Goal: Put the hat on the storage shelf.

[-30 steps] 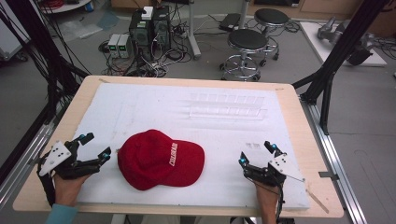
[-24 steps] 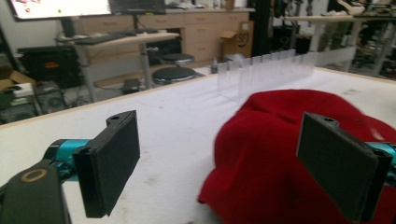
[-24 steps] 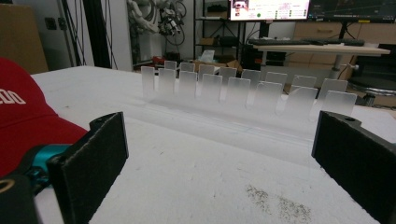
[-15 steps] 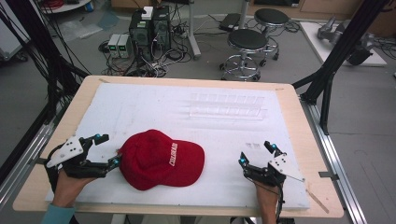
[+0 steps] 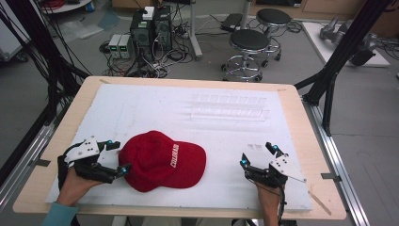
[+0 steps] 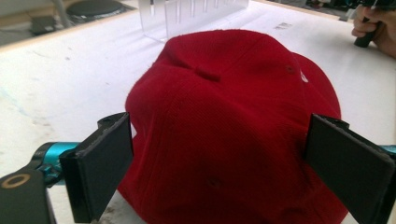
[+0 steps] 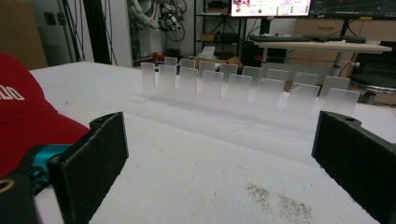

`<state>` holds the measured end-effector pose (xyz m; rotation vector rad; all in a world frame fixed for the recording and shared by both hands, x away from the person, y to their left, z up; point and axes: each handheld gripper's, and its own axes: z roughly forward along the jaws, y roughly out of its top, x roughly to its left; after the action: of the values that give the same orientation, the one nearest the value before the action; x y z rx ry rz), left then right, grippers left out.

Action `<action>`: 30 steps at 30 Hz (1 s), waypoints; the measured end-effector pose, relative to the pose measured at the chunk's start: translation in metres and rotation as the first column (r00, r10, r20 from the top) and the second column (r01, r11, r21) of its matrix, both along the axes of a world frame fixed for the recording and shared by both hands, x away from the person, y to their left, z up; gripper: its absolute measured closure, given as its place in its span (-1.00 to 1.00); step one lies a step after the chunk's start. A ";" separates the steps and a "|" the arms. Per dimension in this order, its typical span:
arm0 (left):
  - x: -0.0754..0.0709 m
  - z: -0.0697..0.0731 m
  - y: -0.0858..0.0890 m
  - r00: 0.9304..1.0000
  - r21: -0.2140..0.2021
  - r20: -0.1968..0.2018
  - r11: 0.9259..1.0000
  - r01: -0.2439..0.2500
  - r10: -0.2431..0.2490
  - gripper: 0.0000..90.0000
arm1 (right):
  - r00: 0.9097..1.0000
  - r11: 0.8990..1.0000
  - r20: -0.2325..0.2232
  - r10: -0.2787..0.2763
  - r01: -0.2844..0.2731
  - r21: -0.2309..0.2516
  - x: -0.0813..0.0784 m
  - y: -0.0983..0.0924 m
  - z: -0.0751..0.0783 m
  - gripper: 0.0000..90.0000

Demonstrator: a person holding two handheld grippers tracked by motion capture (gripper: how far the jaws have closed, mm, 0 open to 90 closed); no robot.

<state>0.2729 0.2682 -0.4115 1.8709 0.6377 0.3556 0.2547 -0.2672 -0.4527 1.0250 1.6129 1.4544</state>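
cap (image 5: pixel 162 161) near table's (image 5: pixel 188 81) front edge | left gripper (image 5: pixel 116 157) jaws just widened, flanking cap's back, pads apart from it | right gripper (image 5: pixel 258 156) agape over bare mat (image 5: pixel 155 106), well right of cap

Lab: computer towers (image 5: pixel 150 29) on floor, cable tangle (image 5: pixel 155 61), stools (image 5: pixel 249 47), black frame struts (image 5: pixel 339 61).

White mat (image 5: pixel 155 106) spread over wooden table (image 5: pixel 301 122). Clear slotted rack (image 5: pixel 229 107) lying on far half of mat, its upright tabs in two rows; seen close in right gripper view (image 7: pixel 243 88). Dark speckle patch (image 7: pixel 280 203) on mat near that camera. Beyond table, on grey floor: two stools (image 5: pixel 251 44), computer towers (image 5: pixel 150 28) with tangled cables (image 5: pixel 155 63). Black frame struts (image 5: pixel 343 52) flanking table at right.
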 end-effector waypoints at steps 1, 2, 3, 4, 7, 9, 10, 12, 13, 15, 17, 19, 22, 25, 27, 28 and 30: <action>0.002 -0.002 -0.002 1.000 0.008 -0.023 1.000 -0.001 0.001 -0.80 | 1.000 1.000 -0.003 0.000 0.000 0.002 0.000 0.000 0.000 -0.95; 0.003 -0.003 -0.004 0.999 0.017 -0.035 1.000 0.005 -0.004 -0.80 | 1.000 1.000 -0.003 0.000 0.000 0.002 0.000 0.000 0.000 -0.95; 0.004 -0.004 -0.005 0.999 0.021 -0.043 1.000 0.006 -0.005 -0.80 | 1.000 1.000 0.000 0.000 0.000 0.000 0.000 0.000 0.000 -0.95; 0.004 -0.004 -0.005 0.999 0.021 -0.043 1.000 0.006 -0.005 -0.80 | 1.000 1.000 0.000 0.000 0.000 0.000 0.000 0.000 0.000 -0.95; 0.007 -0.011 -0.010 0.996 0.049 -0.085 0.999 0.010 -0.006 -0.77 | 1.000 1.000 0.002 0.001 -0.001 -0.002 0.000 0.000 0.000 -0.95; 0.009 -0.014 -0.011 0.996 0.052 -0.093 0.999 0.015 -0.010 -0.69 | 1.000 1.000 0.003 0.000 0.000 -0.001 -0.001 0.000 0.000 -0.95; 0.010 -0.014 -0.011 0.995 0.050 -0.097 0.998 0.022 -0.017 -0.65 | 1.000 1.000 0.008 0.002 -0.002 -0.003 0.000 0.000 0.000 -0.95; 0.010 -0.015 -0.011 0.994 0.039 -0.105 0.998 0.040 -0.035 -0.52 | 1.000 1.000 0.005 0.000 0.000 -0.001 -0.001 0.000 0.000 -0.95; 0.010 -0.015 -0.010 0.993 0.036 -0.106 0.998 0.046 -0.042 -0.43 | 1.000 1.000 0.007 0.001 -0.001 -0.003 0.000 0.000 0.000 -0.95; 0.010 -0.014 -0.009 0.992 0.025 -0.114 0.998 0.064 -0.060 -0.24 | 1.000 1.000 0.005 -0.001 0.001 -0.002 -0.001 0.000 0.000 -0.94; 0.009 -0.014 -0.009 0.992 0.021 -0.107 0.997 0.068 -0.066 -0.05 | 1.000 1.000 0.009 0.001 -0.001 -0.004 0.000 0.000 0.000 -0.94; 0.008 -0.013 -0.008 0.992 0.011 -0.105 0.997 0.073 -0.071 0.16 | 1.000 1.000 0.008 0.001 -0.001 -0.003 0.000 0.000 0.000 -0.95; 0.007 -0.012 -0.008 0.991 0.007 -0.104 0.997 0.080 -0.079 0.45 | 1.000 1.000 0.008 0.001 -0.001 -0.004 0.000 0.000 0.000 -0.94; 0.005 -0.011 -0.009 0.992 -0.006 -0.089 0.996 0.091 -0.091 0.66 | 1.000 1.000 0.008 0.001 0.000 -0.004 0.000 0.000 0.000 -0.95; 0.004 -0.009 -0.009 0.991 -0.030 -0.092 0.995 0.093 -0.096 0.76 | 1.000 1.000 0.007 0.000 0.000 -0.006 0.000 0.000 0.000 -0.95; 0.004 -0.008 -0.008 0.991 -0.047 -0.089 0.994 0.095 -0.099 0.80 | 1.000 1.000 0.008 0.000 0.000 -0.006 0.000 0.000 0.000 -0.94; 0.004 -0.007 -0.008 0.992 -0.058 -0.082 0.994 0.096 -0.100 0.84 | 1.000 1.000 0.007 0.001 -0.001 -0.006 0.000 0.000 0.000 -0.95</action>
<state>0.2767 0.2602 -0.4181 1.8653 0.6041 0.1935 0.2543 -0.2668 -0.4528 1.0148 1.6113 1.4516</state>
